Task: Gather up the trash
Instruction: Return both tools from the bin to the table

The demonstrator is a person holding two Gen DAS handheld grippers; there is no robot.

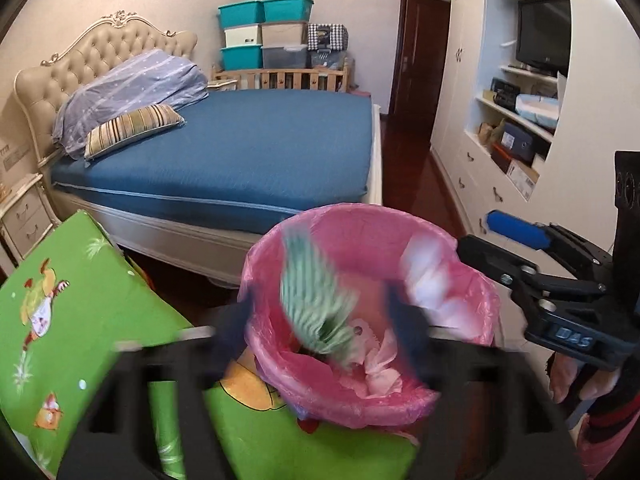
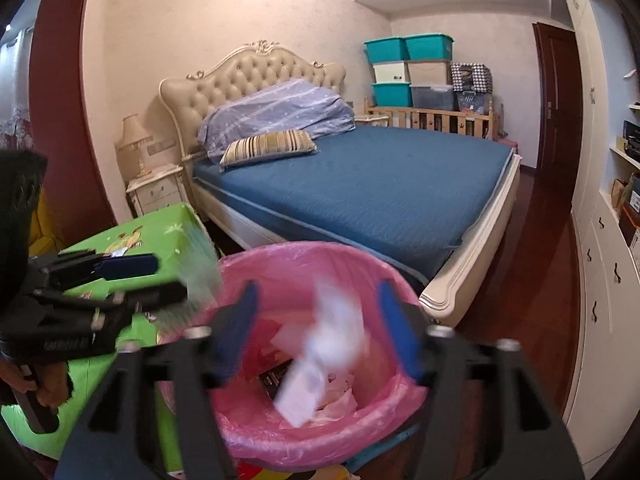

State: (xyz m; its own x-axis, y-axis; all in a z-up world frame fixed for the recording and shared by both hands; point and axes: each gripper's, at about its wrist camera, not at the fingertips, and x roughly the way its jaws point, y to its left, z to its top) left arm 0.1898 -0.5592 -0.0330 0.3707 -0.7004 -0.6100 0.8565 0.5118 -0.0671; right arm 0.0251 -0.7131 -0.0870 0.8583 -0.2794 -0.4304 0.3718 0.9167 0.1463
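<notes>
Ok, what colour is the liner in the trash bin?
Pink: the liner is translucent pink plastic folded over the bin's rim, clearest in the right wrist view.

A bin [image 2: 256, 436] lined with a pink bag [image 1: 360, 224] is standing upright with its mouth open, near the foot of the bed. Inside the bin, crumpled white and pink scraps [image 1: 380, 364] and a dark flat packet [image 2: 276, 378] are lying at the bottom. Above the bin's mouth, a blurred green-and-white striped wrapper [image 1: 316, 296] is hanging in mid-air, tilted, touching nothing. Toward the bin's right side, a blurred white crumpled paper [image 2: 332, 336] is likewise sitting in the air over the opening, with a white strip trailing below it toward the scraps.
</notes>
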